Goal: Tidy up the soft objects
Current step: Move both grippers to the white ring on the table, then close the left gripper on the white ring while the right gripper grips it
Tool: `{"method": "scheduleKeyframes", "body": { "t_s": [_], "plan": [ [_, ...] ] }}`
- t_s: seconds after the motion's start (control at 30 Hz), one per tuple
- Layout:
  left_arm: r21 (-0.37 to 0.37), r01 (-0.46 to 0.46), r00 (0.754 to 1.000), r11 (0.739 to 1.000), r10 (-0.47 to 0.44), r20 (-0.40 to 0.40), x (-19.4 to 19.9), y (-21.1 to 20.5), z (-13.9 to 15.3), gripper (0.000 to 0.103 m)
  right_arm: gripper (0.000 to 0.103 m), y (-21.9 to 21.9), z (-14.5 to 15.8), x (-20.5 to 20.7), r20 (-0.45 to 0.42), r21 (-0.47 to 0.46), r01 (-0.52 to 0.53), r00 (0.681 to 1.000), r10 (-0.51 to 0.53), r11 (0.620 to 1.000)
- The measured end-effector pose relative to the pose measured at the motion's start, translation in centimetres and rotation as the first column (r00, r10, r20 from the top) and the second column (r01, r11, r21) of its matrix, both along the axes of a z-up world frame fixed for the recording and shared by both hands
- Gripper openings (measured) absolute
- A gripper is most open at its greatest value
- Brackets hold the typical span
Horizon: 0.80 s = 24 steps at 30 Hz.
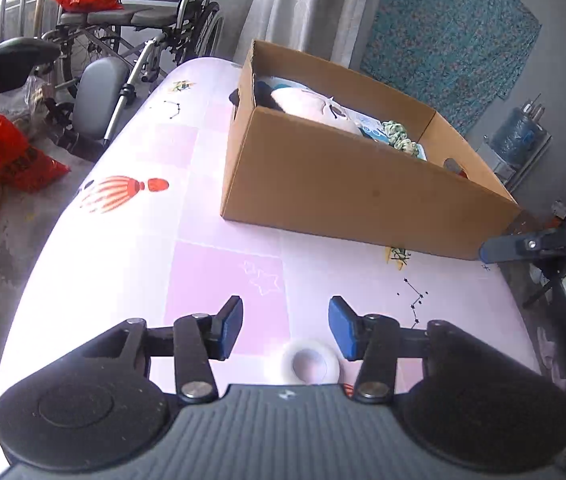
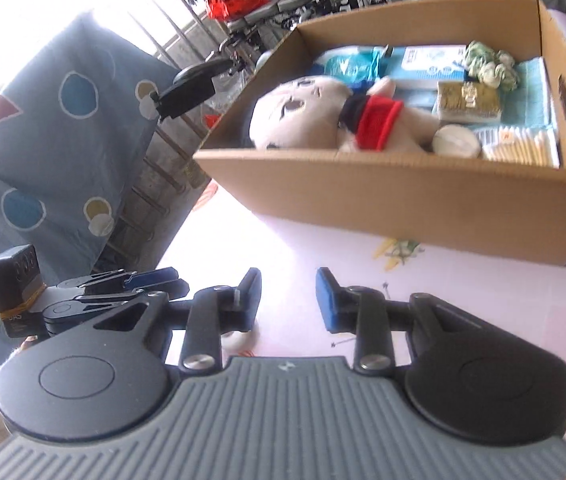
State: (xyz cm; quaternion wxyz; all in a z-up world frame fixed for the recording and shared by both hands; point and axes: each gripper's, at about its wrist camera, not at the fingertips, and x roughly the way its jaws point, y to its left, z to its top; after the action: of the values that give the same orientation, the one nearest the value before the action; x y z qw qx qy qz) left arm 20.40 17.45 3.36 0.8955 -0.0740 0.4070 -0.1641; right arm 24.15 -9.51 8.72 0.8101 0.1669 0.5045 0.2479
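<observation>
Two grippers hang over the pink tabletop (image 1: 211, 216), both with fingers parted and nothing between them. The left gripper (image 1: 285, 328) has its blue pads spread, and a white tape roll (image 1: 310, 365) lies on the tabletop just below the gap, toward six o'clock and slightly to the right pad's side in the left wrist view. The right gripper (image 2: 287, 300) is parted more narrowly; in its own view the same roll shows only as a sliver at about seven o'clock, mostly hidden under its left finger. The cardboard box (image 2: 403, 196) stands at twelve o'clock from both, already holding a plush doll (image 2: 323, 120) lying lengthwise along the near wall, tissue packs (image 2: 431, 64), a green scrunchie (image 2: 491, 66) and cotton swabs (image 2: 523, 144). Judging from this, the roll is the one item left outside, it lies flat with its hole upward, and the left gripper is nearer and better centred for taking it.
</observation>
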Motion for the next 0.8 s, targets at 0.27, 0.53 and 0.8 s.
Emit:
{"method": "scheduleKeyframes", "body": {
  "t_s": [0.27,0.53,0.8],
  "plan": [
    [0.007,0.043,0.998,0.999,-0.043,-0.046,-1.5,-0.3,-5.0,0.032,0.029,6.0,-6.8,-0.8,-0.153,0.027,-0.055,0.986,0.058,0.998],
    [0.097,0.060,0.998,0.993,-0.063,0.023,-2.4,-2.6,-6.0,0.015,0.033,8.3,-9.0,-2.1,-0.196,0.042,-0.043,0.979,0.050,0.998],
    [-0.126,0.012,0.998,0.992,-0.019,-0.052,-3.7,-3.0,-6.9,0.015,0.040,6.7,-9.7,-3.1,-0.225,0.109,0.009,0.974,0.016,0.994]
  ]
}}
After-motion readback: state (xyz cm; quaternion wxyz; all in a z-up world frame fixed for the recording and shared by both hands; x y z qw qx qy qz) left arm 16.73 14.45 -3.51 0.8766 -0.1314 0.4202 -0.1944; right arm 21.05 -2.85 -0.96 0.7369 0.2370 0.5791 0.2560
